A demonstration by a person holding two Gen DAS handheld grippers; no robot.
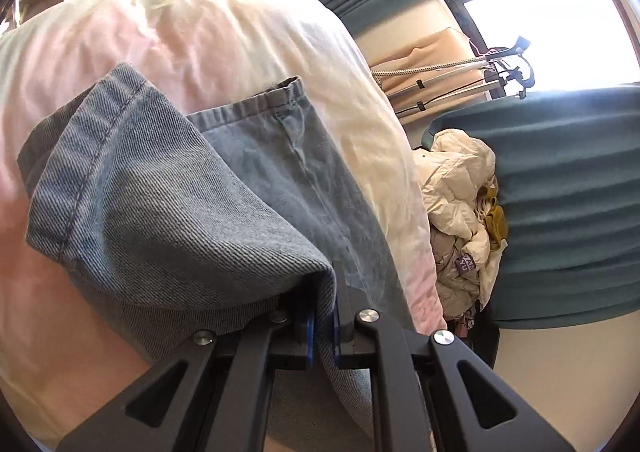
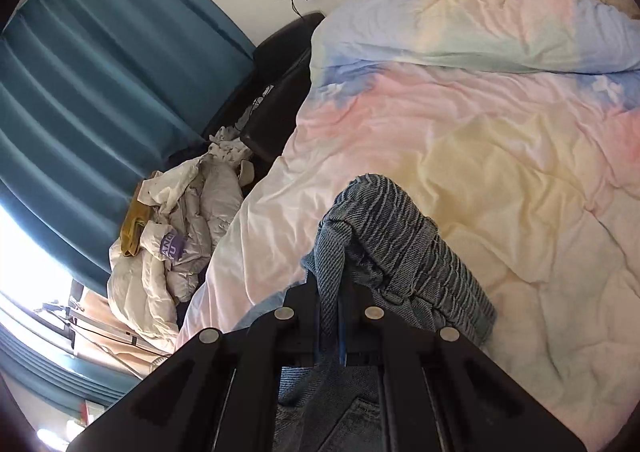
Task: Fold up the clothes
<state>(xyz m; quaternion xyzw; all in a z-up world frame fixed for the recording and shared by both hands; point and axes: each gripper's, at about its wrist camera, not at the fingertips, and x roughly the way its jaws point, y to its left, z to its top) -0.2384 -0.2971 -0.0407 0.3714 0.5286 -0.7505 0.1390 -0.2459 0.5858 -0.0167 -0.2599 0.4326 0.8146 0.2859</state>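
Gripping blue denim jeans [image 1: 168, 220] in both views, the left gripper [image 1: 325, 326] pinches a hem end at lower centre, the right gripper [image 2: 335, 304] pinches what looks like the elasticated waistband [image 2: 404, 236]. The garment's length apparently spans between them, above the pastel duvet [image 2: 480, 124] filling the frame's right.

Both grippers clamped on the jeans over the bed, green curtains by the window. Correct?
Nearly. The curtains are teal blue, not green, as the right wrist view shows. The rest holds: the left gripper and the right gripper are both shut on the jeans over the bed's pastel duvet.
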